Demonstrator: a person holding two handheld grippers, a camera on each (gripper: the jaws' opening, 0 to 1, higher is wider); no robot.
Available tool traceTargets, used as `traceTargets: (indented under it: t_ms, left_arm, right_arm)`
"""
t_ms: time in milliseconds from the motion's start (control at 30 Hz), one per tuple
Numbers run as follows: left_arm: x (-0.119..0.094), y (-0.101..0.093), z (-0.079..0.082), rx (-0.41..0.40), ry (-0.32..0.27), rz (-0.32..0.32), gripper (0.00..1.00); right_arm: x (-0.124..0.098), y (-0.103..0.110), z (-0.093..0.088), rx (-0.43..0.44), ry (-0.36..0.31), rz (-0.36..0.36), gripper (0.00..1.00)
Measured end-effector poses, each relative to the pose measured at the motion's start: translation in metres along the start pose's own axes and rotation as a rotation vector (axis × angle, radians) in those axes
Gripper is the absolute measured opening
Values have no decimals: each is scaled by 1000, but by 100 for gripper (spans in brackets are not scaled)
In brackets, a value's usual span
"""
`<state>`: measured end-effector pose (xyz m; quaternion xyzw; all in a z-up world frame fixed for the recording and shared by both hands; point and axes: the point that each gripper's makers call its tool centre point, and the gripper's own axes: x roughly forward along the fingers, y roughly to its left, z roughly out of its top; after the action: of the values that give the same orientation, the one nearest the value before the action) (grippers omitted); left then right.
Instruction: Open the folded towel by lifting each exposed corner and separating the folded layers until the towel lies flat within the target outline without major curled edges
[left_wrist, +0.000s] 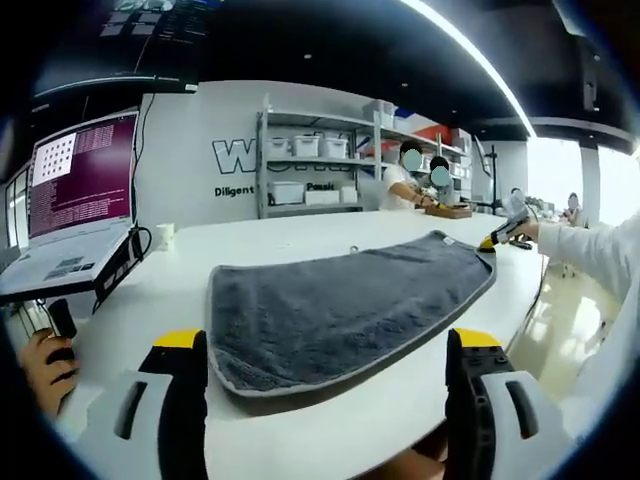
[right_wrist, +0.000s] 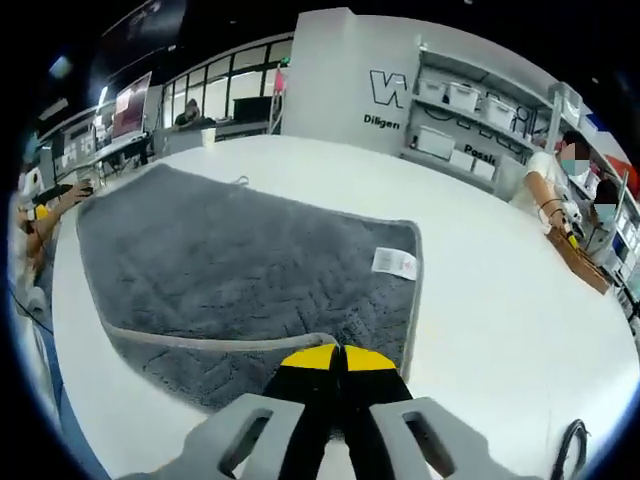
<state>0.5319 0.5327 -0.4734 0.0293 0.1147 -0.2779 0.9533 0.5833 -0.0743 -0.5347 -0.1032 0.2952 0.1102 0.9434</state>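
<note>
Mid-unfold: I see right gripper (right_wrist: 335, 357) with jaws pinched shut on the grey towel (right_wrist: 230, 270) edge at the worktop (right_wrist: 500, 300) corner; left gripper (left_wrist: 325, 345) open, clear of it. Next, I think: pull the flap over flat

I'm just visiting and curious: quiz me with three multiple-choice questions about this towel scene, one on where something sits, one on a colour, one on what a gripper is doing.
1. Where is the laptop in the left gripper view?
A. left of the towel
B. on the towel
C. on the shelves

2. What colour is the towel?
A. white
B. red
C. grey

3. What is the right gripper doing?
A. hanging open
B. closed at the towel's edge
C. holding a cup

Answers:
1 A, its purple screen stands at the table's left end.
2 C, dark grey pile with a paler border.
3 B, its yellow tips meet at the folded hem.
</note>
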Motion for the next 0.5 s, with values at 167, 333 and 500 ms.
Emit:
traceTargets:
  t_ms: [167,333,500]
  left_arm:
    - [2,-3,-1,-5,-4,-8,97]
    - [0,-2,-1,-7,-6,-7,96]
    - [-1,0,-2,-9,-8,2,96]
  right_arm:
    - [-12,4,-7,6,12,22,0]
    - [-34,18,-8,-37,-23,72,0]
    - [-56,19,-22,-80,-46,93,0]
